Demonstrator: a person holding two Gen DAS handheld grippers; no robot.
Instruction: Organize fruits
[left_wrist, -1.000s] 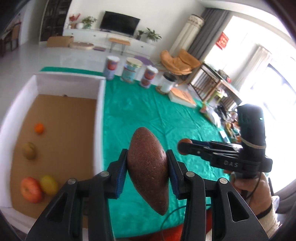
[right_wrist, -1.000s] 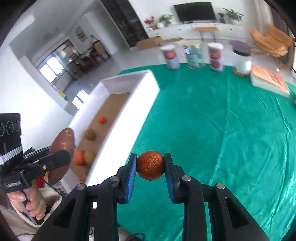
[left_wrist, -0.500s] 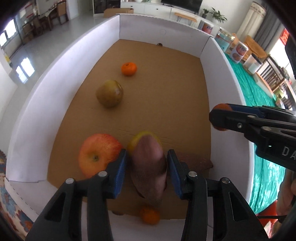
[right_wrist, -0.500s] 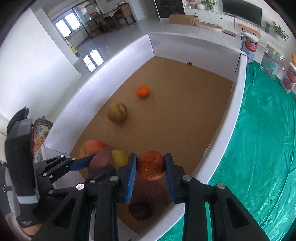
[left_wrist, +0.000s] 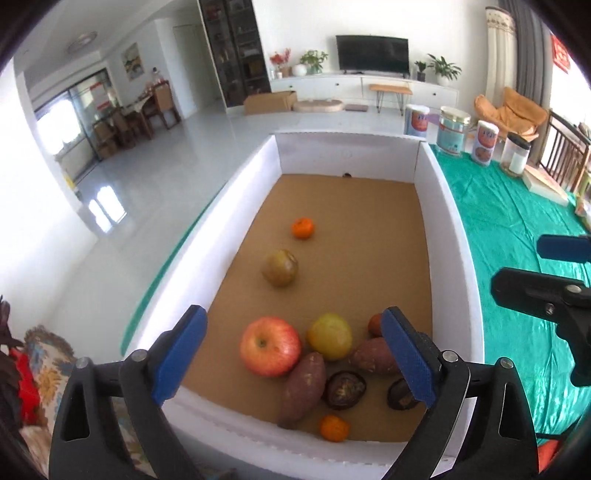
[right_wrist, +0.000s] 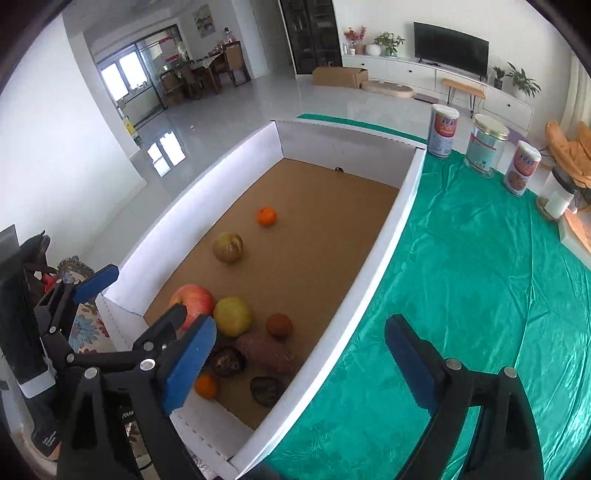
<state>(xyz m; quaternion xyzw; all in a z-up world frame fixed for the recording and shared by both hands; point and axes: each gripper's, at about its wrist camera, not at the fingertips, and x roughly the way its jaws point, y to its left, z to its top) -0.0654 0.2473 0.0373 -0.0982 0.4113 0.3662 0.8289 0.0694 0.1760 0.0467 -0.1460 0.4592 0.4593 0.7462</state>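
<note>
A white-walled box (left_wrist: 458, 236) with a brown cardboard floor holds the produce. In it lie a red apple (left_wrist: 269, 346), a yellow fruit (left_wrist: 330, 335), two sweet potatoes (left_wrist: 304, 387) (left_wrist: 373, 356), a rough brown-orange fruit (right_wrist: 279, 325), two dark round pieces (left_wrist: 344, 384), a russet pear (left_wrist: 280, 267) and two small oranges (left_wrist: 303, 227) (left_wrist: 334, 427). My left gripper (left_wrist: 291, 356) is open and empty above the box's near end. My right gripper (right_wrist: 299, 360) is open and empty over the box's right wall (right_wrist: 388, 243).
A green cloth (right_wrist: 461, 295) covers the table right of the box. Three cans (right_wrist: 445, 130) and a jar (right_wrist: 557, 199) stand at its far edge, with a flat book (left_wrist: 545, 182) beside them. A patterned cloth (left_wrist: 44, 354) lies left of the box.
Both grippers have opened. The left let go of the sweet potato and the right let go of the brown-orange fruit; both now lie in the box. Both grippers have drawn back.
</note>
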